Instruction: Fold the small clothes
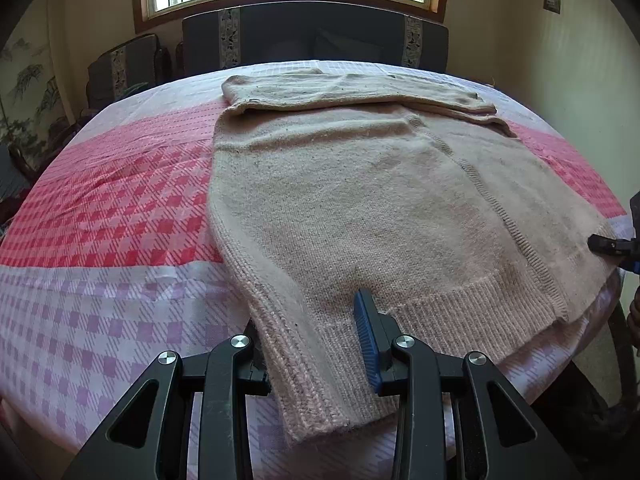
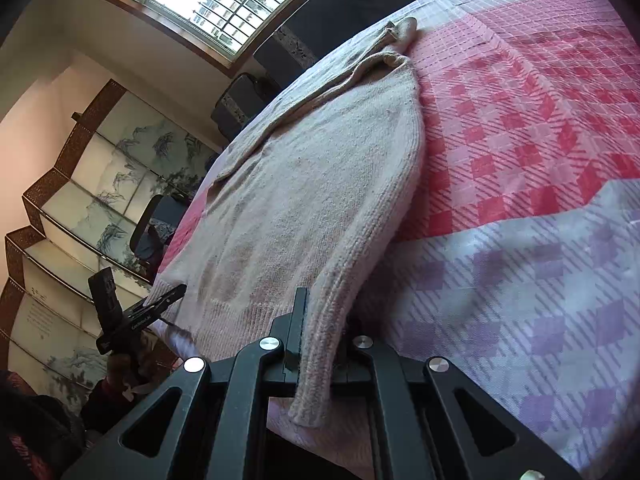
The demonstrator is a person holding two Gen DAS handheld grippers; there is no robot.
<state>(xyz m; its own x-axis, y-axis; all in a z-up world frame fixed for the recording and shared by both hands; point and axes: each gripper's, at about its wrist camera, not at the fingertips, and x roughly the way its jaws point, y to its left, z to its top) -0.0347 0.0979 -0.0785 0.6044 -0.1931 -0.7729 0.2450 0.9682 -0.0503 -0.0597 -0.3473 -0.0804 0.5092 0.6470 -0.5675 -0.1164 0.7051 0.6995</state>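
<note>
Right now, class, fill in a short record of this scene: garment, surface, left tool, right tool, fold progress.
garment: beige knitted sweater, lying spread out
surface: pink, red and lilac checked cloth under the sweater
left tool: one hem corner lies between its fingers; whether they press on it is unclear
right tool: shut on the other hem corner
fold progress: top part folded across; lower body flat, not yet folded
</note>
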